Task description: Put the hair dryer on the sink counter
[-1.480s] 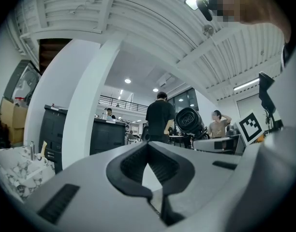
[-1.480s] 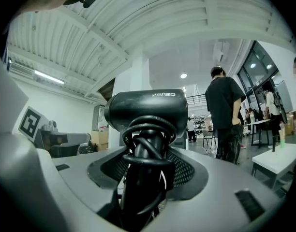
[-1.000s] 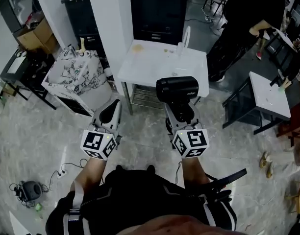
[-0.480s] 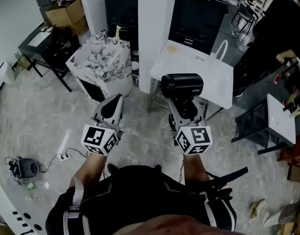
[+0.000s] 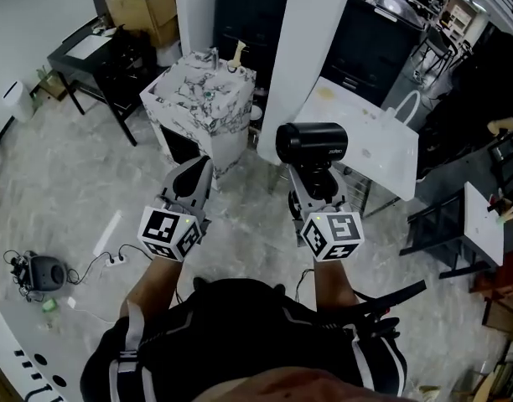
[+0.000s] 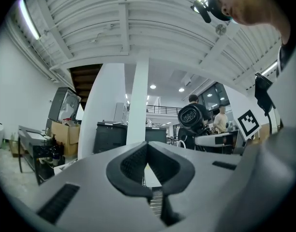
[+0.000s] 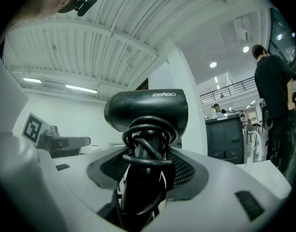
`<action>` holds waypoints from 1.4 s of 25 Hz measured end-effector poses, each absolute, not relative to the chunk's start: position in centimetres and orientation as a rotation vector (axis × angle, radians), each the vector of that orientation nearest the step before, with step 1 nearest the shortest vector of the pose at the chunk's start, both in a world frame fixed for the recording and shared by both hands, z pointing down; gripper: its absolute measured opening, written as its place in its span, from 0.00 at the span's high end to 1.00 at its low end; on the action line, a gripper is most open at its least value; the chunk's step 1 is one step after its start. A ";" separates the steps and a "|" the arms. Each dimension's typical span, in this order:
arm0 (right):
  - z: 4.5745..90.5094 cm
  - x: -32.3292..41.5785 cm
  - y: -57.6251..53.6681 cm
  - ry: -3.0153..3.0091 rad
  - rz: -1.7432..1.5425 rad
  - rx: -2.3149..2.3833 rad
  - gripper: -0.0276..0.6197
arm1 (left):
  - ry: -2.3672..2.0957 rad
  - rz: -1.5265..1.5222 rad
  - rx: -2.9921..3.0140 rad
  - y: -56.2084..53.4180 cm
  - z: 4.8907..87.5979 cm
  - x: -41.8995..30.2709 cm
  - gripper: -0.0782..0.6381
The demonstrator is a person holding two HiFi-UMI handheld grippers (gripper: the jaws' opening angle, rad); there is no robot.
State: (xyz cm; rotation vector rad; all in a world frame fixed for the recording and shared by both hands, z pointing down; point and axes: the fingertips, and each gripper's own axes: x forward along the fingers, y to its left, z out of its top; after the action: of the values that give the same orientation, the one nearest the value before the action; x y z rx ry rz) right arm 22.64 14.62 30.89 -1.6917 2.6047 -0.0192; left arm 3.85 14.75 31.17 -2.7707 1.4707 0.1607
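Carry step, nothing placed yet. Hair dryer [image 5: 312, 145] clamped by its cord-wrapped handle in right tool [image 5: 313, 189], upright in the air, right of the marble sink bench [image 5: 177, 99] and short of it. Left tool [image 5: 188, 184] closed on nothing, just short of that bench. White bench with faucet [image 5: 382, 153] further right; can't tell which is the target. Next, probably: close in, get over bare top beside the basin, lower, release.

bright ceiling strip lights, fisheye-warped edges, near claws blurred.
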 end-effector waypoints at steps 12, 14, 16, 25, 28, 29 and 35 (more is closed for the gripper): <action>31.1 12.1 12.3 2.672 -0.005 -1.615 0.58 | 1.546 0.158 -2.736 13.4 31.9 -6.1 0.88; 31.1 10.7 12.1 2.681 0.000 -1.611 0.58 | 1.554 0.164 -2.732 13.2 32.0 -7.3 0.88; 31.1 9.5 12.0 2.685 0.002 -1.608 0.58 | 1.559 0.173 -2.731 13.2 32.0 -8.5 0.88; 31.2 4.8 12.1 2.699 0.018 -1.613 0.58 | 1.572 0.175 -2.714 13.3 32.0 -12.8 0.88; 31.2 3.4 12.3 2.703 0.023 -1.608 0.58 | 1.577 0.168 -2.700 13.7 32.0 -14.0 0.88; 31.0 3.0 12.3 2.705 0.024 -1.603 0.58 | 1.580 0.169 -2.697 13.7 31.9 -14.4 0.88; 30.6 0.8 12.1 2.740 0.051 -1.572 0.58 | 1.614 0.182 -2.679 14.0 31.9 -16.3 0.88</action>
State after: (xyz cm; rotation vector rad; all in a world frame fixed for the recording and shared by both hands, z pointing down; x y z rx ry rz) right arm 0.85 12.14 30.57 -1.5723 2.7396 0.0510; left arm -16.28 13.95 31.89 -2.6791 1.6143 0.1818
